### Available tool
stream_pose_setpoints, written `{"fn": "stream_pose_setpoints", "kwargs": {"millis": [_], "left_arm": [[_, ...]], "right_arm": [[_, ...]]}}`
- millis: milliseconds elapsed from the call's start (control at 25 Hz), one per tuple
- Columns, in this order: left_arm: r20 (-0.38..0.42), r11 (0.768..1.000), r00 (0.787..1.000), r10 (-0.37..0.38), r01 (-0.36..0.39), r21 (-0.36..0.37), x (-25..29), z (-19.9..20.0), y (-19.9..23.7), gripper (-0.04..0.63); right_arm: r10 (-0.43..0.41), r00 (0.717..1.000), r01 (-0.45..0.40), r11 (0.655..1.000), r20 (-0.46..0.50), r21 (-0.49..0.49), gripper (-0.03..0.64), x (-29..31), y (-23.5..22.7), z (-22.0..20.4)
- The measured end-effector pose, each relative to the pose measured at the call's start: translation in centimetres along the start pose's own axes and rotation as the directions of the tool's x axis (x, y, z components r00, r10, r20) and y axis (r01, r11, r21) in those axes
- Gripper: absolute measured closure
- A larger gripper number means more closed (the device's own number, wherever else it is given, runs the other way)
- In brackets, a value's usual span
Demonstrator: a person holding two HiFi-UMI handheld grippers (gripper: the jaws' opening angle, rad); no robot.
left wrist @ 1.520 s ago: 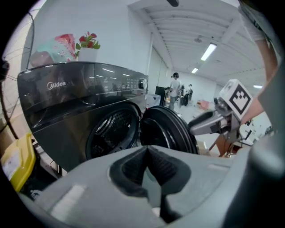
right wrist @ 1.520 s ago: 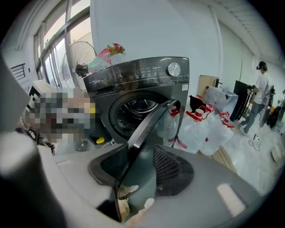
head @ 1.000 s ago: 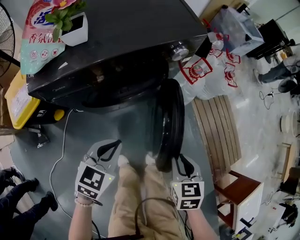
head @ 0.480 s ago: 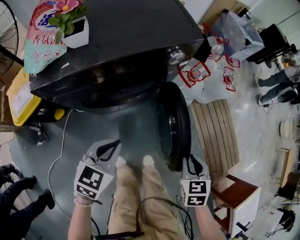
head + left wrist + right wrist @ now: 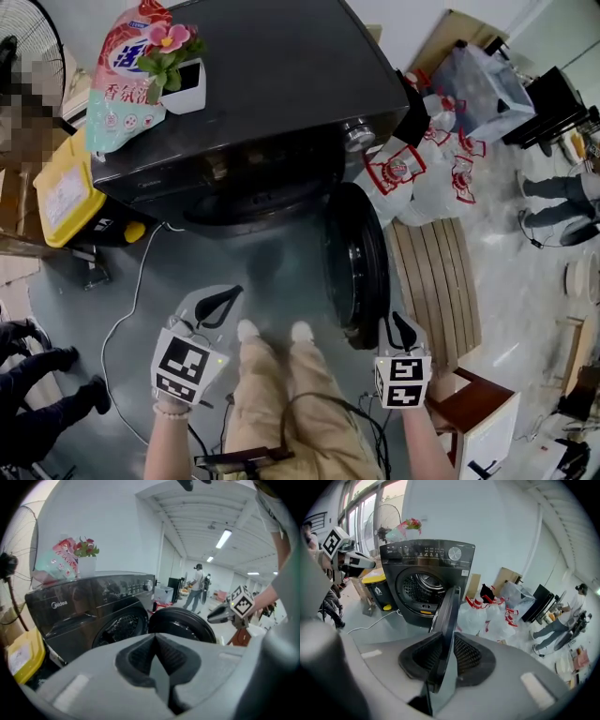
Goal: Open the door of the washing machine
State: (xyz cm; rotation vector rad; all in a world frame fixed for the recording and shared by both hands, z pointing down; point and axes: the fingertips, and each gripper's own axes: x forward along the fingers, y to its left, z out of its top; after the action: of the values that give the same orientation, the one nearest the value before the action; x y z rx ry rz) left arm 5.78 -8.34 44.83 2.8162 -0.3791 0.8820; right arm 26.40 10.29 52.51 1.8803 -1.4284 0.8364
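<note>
Right gripper [image 5: 401, 328]: jaws clamped on the rim of the door [image 5: 356, 267], with the door's edge running up between the pads. Left gripper [image 5: 220, 302]: jaws pressed together, nothing in them, held well apart to the left of the right gripper. Door stands swung out, edge-on ahead of the right gripper. Beyond it is the washing machine [image 5: 262, 94], drum opening [image 5: 417, 588] exposed. On the machine's top, farthest off: detergent bag [image 5: 122, 84] and flower pot [image 5: 183, 70].
</note>
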Motion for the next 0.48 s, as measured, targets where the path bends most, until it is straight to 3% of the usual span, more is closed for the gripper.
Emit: {"fn": "stream_pose_setpoints", "kwargs": {"millis": [160, 320, 480], "left_arm": [[0.006, 0.999, 0.999, 0.037, -0.037, -0.029, -2.5, 1.1, 0.4, 0.601], [0.010, 0.996, 0.996, 0.084, -0.083, -0.045, -5.5, 2.4, 0.8, 0.601], [0.025, 0.987, 0.989, 0.149, -0.147, -0.056, -8.4, 4.4, 1.9, 0.601]], "right_arm": [[0.083, 0.991, -0.084, 0.996, 0.105, 0.002, 0.538, -2.2, 1.5, 4.4], [0.170, 0.965, -0.166, 0.985, 0.199, -0.038, 0.583, -5.0, 4.1, 8.5], [0.218, 0.935, -0.210, 0.976, 0.280, -0.058, 0.586, -7.0, 5.9, 12.6]]}}
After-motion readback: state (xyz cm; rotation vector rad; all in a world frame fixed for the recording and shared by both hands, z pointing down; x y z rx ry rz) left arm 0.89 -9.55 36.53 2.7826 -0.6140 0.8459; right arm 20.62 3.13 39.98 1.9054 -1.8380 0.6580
